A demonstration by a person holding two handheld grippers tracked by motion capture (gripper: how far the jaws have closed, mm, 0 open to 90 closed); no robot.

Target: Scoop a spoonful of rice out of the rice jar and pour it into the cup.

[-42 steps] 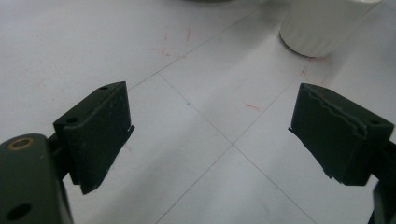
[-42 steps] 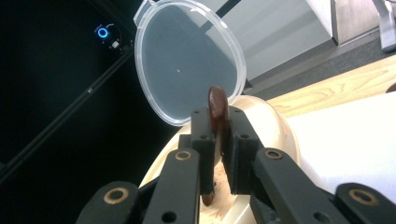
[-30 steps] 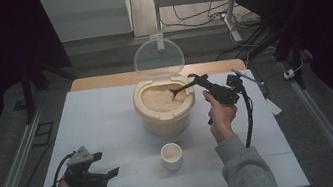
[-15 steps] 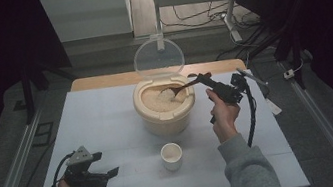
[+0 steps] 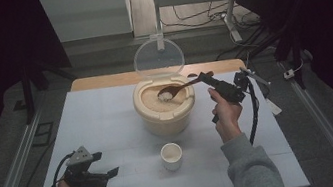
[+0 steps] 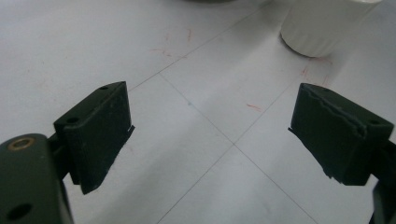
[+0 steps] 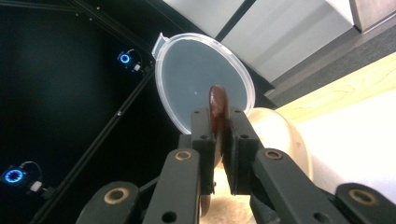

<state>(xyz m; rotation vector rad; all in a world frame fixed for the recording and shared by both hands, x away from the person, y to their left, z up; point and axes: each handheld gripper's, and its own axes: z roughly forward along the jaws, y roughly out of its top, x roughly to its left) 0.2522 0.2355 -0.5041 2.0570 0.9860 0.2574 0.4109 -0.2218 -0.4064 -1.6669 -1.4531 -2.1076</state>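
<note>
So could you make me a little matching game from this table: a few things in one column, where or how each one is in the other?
Things:
1. wooden spoon
2. white cup
3. clear lid
4. left gripper

States:
A. standing open behind the bucket
B. jaws apart, holding nothing
C. clamped in the right gripper, bowl over the rice
D. on the table before the bucket

Pairs: 1-C, 2-D, 3-A, 4-B

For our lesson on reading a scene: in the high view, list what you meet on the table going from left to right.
left gripper → small white cup → right gripper, shut on the wooden spoon over the rice container.
</note>
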